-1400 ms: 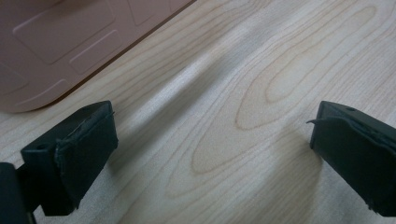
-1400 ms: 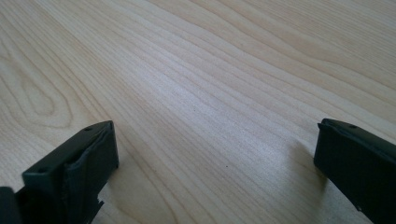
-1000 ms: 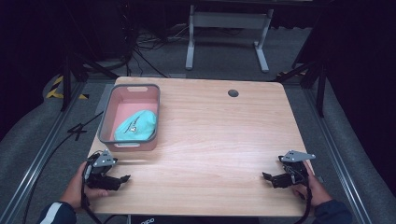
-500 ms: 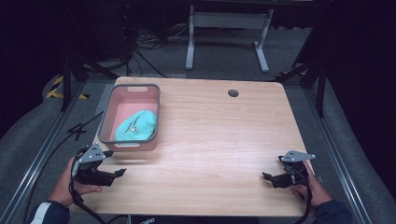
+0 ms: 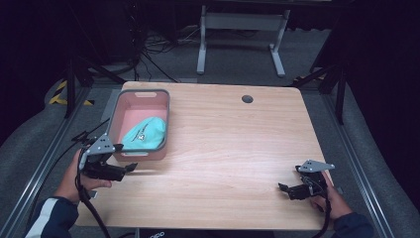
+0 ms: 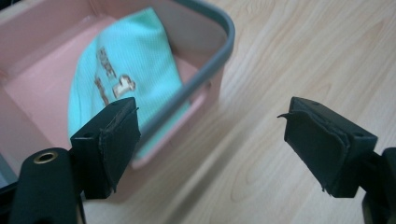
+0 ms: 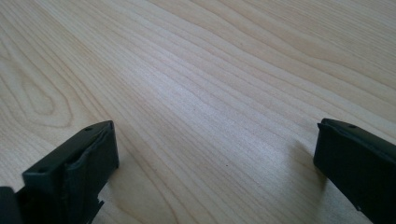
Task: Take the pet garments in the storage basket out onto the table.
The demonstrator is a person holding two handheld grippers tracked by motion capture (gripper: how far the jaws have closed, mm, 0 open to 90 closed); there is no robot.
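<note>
At lower left of the high view, the left tongs [image 5: 130, 168] are hovering wide open and empty — the folded mint-green cloth [image 5: 144, 134] is lying just above them inside the pink plastic bin [image 5: 140, 154], its long axis slanting; the right tongs [image 5: 282, 188], also open, are resting well apart.

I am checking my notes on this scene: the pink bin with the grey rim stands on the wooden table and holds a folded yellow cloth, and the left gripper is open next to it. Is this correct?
Not quite: the cloth in the pink bin is mint green, not yellow, as the left gripper view shows. The rest holds: the bin stands on the wooden table, and the left gripper is open beside it.
</note>
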